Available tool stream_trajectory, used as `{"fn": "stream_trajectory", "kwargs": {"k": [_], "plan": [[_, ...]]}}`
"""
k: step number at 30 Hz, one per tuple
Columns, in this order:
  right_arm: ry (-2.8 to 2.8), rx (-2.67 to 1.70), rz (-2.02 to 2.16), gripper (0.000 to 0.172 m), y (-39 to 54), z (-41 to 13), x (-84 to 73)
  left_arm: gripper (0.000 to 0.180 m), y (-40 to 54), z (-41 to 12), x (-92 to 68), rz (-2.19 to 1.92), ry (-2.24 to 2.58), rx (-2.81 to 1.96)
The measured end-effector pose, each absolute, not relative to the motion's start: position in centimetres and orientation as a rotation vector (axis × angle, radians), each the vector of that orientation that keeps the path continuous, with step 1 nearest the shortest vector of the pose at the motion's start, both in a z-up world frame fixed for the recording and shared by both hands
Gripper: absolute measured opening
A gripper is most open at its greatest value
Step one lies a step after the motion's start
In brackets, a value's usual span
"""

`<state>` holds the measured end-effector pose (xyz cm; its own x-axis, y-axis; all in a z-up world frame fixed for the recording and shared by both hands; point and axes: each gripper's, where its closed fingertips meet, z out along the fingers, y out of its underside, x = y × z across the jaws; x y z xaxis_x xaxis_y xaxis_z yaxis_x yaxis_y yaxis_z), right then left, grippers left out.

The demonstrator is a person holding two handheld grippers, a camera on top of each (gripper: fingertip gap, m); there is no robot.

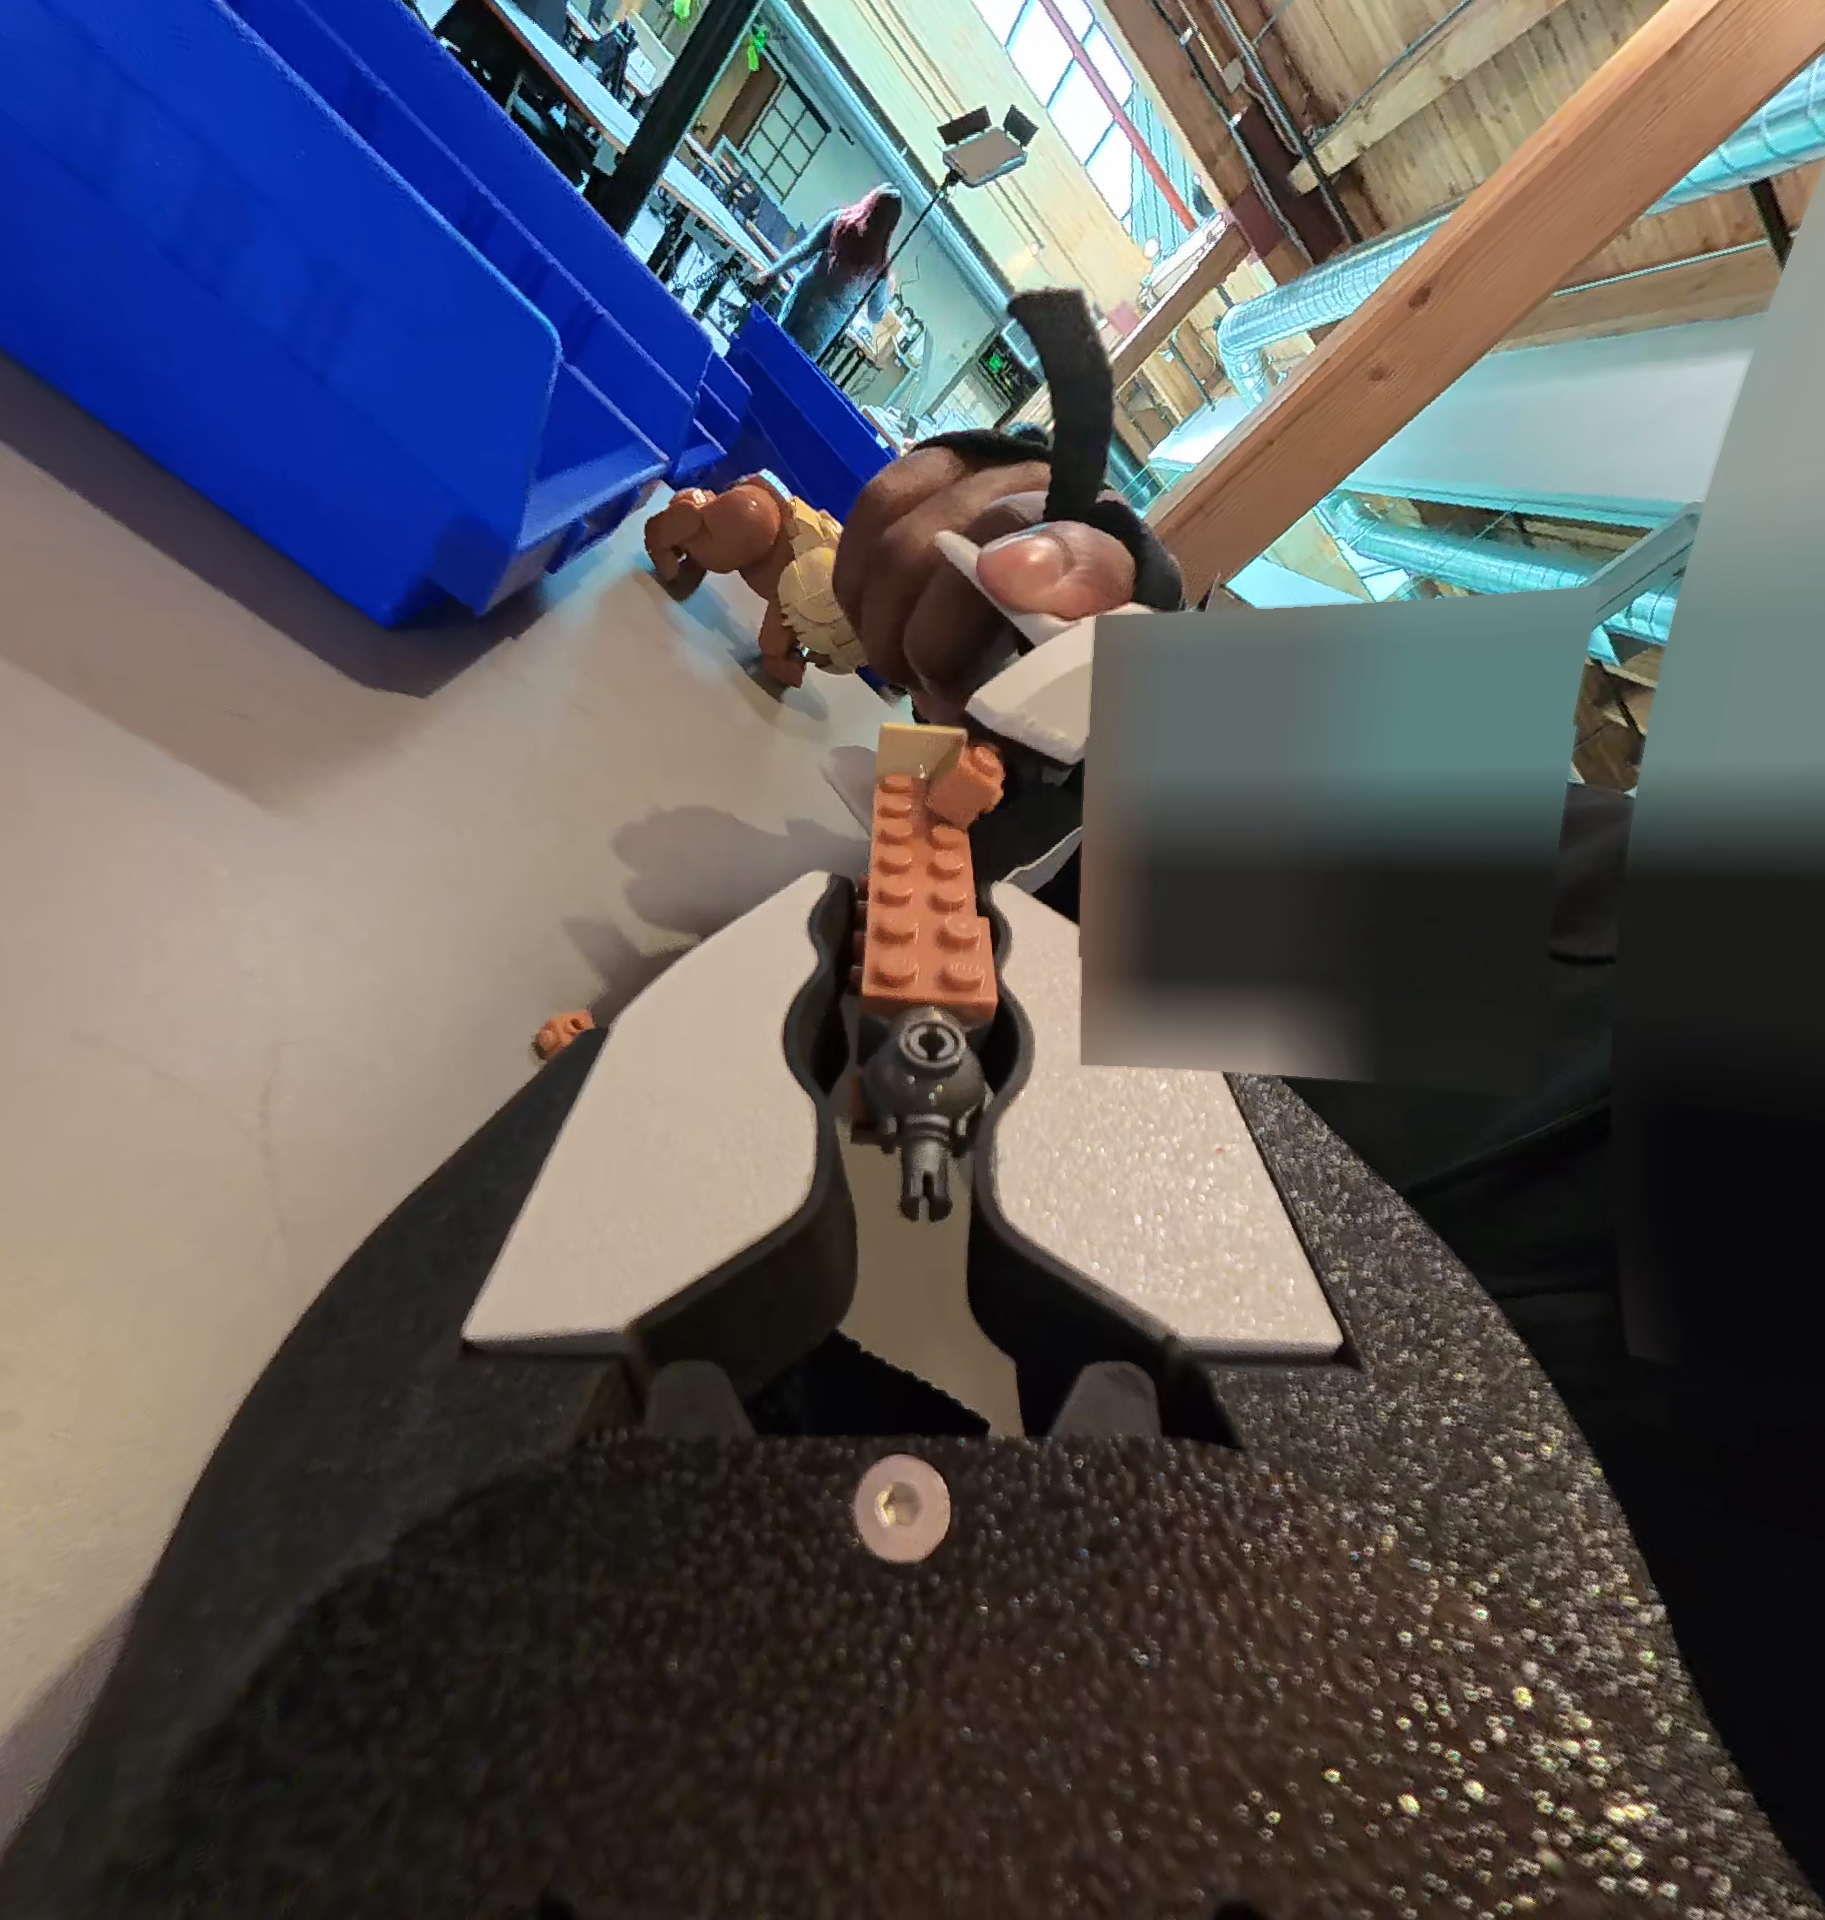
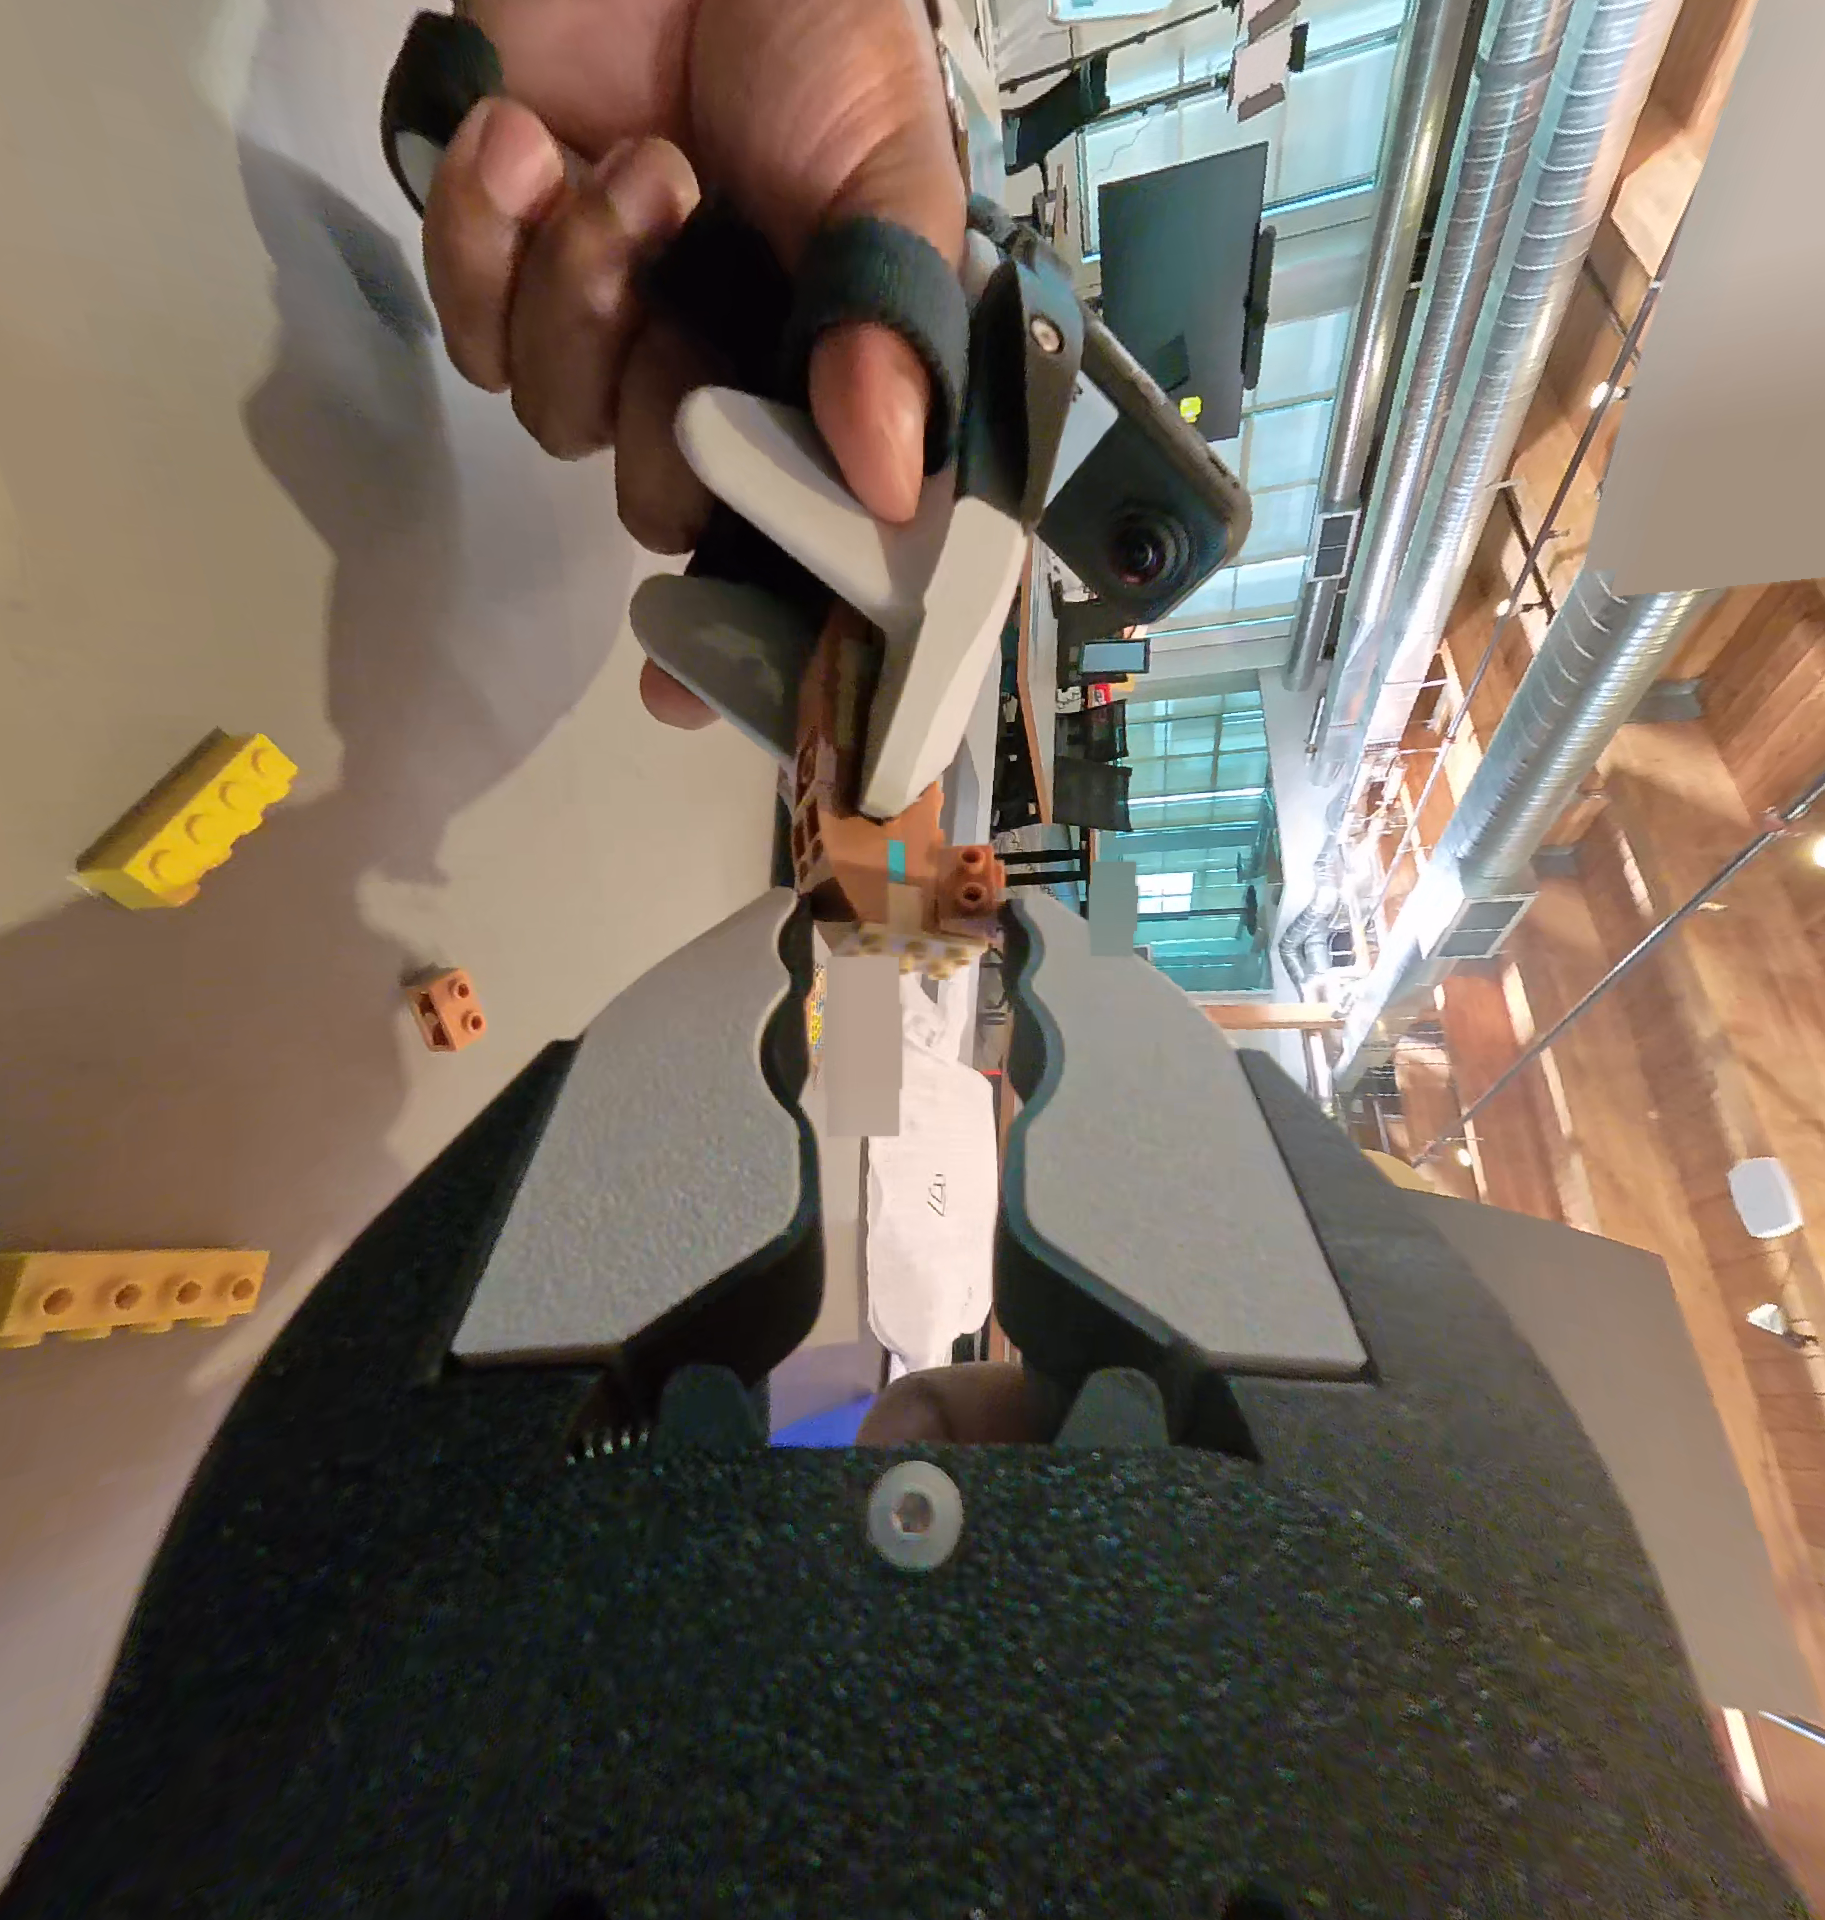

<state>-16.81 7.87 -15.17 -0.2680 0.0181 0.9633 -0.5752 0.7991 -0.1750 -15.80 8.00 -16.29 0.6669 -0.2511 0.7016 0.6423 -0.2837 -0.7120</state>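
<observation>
My left gripper (image 1: 913, 904) is shut on a long brown studded brick assembly (image 1: 918, 914) with a dark grey joint piece (image 1: 923, 1081) at its near end. It holds the assembly above the table. At the far end sit a tan plate (image 1: 918, 750) and a small brown brick (image 1: 968, 792). In the right wrist view, my right gripper (image 2: 908, 925) is open around that far end. The tan plate (image 2: 908, 951) and small brown brick (image 2: 965, 878) stand between its fingertips, with slight gaps at the pads. The left gripper (image 2: 835, 727), in a hand, clamps the assembly (image 2: 866, 852).
Blue bins (image 1: 264, 312) line the back of the grey table (image 1: 160, 935). A brown and tan figure build (image 1: 773, 561) and a small brown piece (image 1: 560, 1034) lie on it. So do a yellow brick (image 2: 191, 821), a small brown brick (image 2: 446, 1008) and a long tan-orange brick (image 2: 118, 1299). Left and right tips are no more than a few centimetres apart.
</observation>
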Motion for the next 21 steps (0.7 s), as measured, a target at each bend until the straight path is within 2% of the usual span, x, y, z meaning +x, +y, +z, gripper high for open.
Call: {"fn": "stream_trajectory", "kwargs": {"k": [21], "plan": [[-1.742, 0.428, 0.689, 0.031, 7.7, -14.0, -16.0, 0.021, 7.6, -14.9, -15.2, -0.709, -0.102, -1.644]]}}
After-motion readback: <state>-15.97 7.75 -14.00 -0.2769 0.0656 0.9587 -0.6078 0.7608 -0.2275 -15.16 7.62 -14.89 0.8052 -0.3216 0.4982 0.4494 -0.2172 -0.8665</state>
